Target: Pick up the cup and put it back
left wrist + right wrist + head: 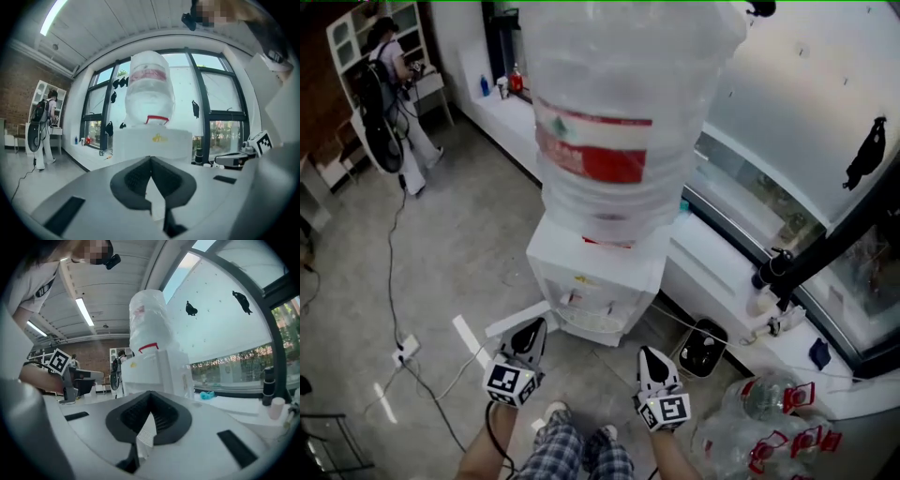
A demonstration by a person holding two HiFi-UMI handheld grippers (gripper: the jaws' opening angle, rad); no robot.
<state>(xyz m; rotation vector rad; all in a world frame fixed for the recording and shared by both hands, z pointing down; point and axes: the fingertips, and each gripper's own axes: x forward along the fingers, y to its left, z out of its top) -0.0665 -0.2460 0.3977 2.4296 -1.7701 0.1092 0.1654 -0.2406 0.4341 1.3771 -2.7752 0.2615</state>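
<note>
My left tongs (150, 161) and right tongs (150, 397) are both closed on nothing, side by side, with the water dispenser (595, 272) straight ahead of them. I see no cup at its taps (579, 298). A small pale cup-like thing (277, 407) on the windowsill (239, 405), well right of my right tongs, may be it. Nothing is in hand, so I judge the pick-up either unstarted or finished; which, I cannot tell.

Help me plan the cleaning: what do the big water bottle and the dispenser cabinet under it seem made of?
The water bottle looks like translucent plastic, slightly glossy: light shows through its ribbed wall. The dispenser cabinet is opaque white and smooth, probably moulded plastic or painted metal; the look leaves that open.
</note>
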